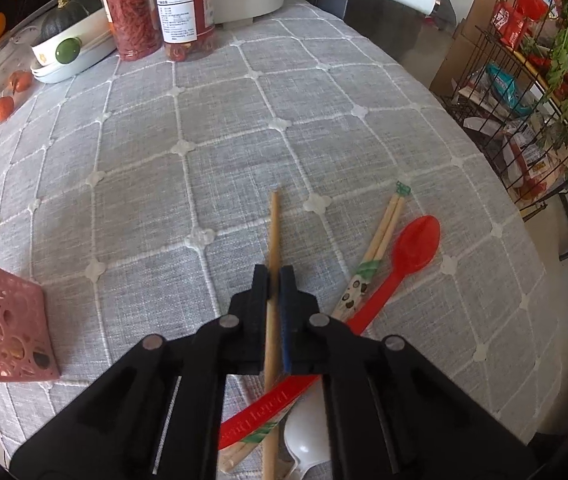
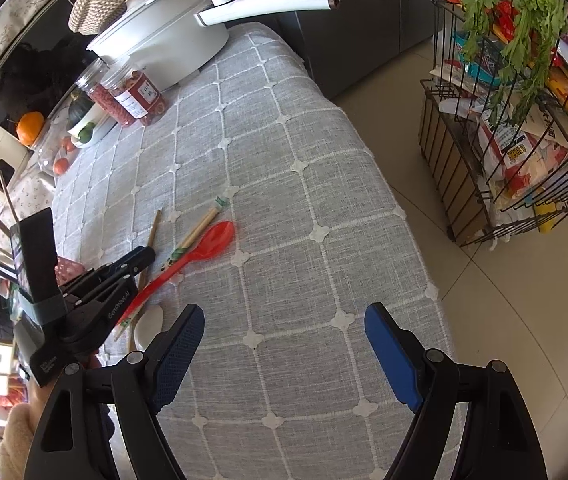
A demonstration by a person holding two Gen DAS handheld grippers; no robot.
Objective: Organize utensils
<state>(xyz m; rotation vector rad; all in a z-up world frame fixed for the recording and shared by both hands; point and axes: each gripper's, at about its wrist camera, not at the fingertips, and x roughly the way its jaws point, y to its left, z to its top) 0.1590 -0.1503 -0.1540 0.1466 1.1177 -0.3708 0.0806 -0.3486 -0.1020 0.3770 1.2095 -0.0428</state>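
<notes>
A single wooden chopstick lies on the grey checked tablecloth, and my left gripper is shut on it, pads pressed on both sides of the stick. Just right of it lie a wrapped pair of chopsticks, a red plastic spoon and, below the fingers, a white spoon. In the right wrist view the left gripper shows at the left, on the chopstick, beside the red spoon. My right gripper hovers open over bare cloth, nothing between its fingers.
A pink perforated utensil holder stands at the left edge. Jars of dried red food, a white pot with a long handle, a bowl and an orange sit at the back. A wire rack with groceries stands right of the table.
</notes>
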